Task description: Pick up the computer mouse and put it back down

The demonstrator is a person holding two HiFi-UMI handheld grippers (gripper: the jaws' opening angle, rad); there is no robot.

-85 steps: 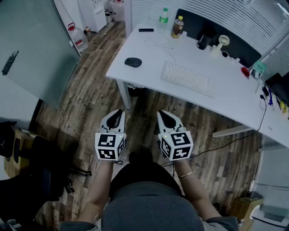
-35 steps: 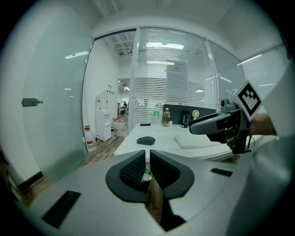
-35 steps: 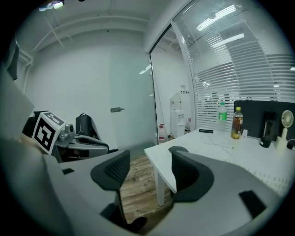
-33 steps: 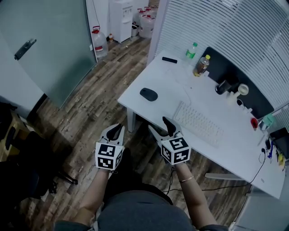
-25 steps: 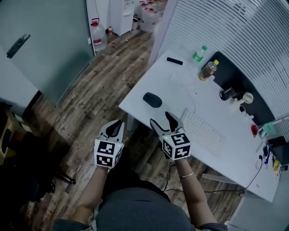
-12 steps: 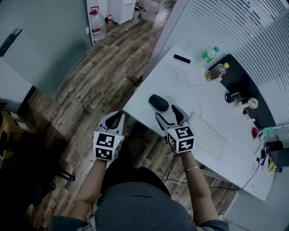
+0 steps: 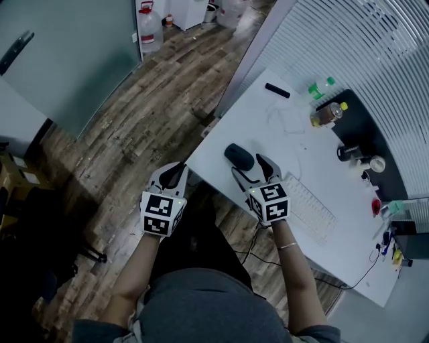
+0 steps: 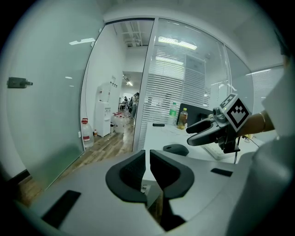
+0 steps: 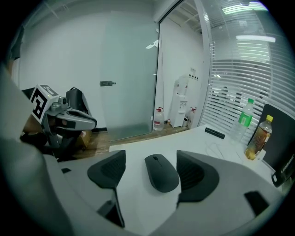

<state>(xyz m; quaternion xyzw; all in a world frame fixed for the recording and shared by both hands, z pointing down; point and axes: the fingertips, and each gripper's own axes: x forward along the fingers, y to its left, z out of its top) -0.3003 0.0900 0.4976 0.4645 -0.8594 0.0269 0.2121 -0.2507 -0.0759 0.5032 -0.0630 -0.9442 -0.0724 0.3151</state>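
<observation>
Opening wide, the R gripper [image 7: 249, 167] is held low over the white desk [image 7: 268, 124], w/ the dark mouse [image 7: 238, 157] seen between its jaws but not pressed by them. The mouse is laid flat near the desk's left corner, left of the keyboard [image 7: 310, 209]. The L gripper [image 7: 172, 175] is held off the desk, jaws almost together, nothing gripped.

Obscured and cropped items: surface and surroundings

Keyboard [image 7: 312, 211]: near end hidden behind the right hand-held gripper [image 7: 247, 165], its jaws opening with the computer mouse [image 7: 238, 155] between them. Water jug [image 7: 149, 20]: top cropped at the head view's upper edge. Small objects [image 7: 350, 153] at the far side of the surface [image 7: 258, 124]: too small to identify. Dark item [image 9: 282, 173]: cut by the right gripper view's edge.
</observation>
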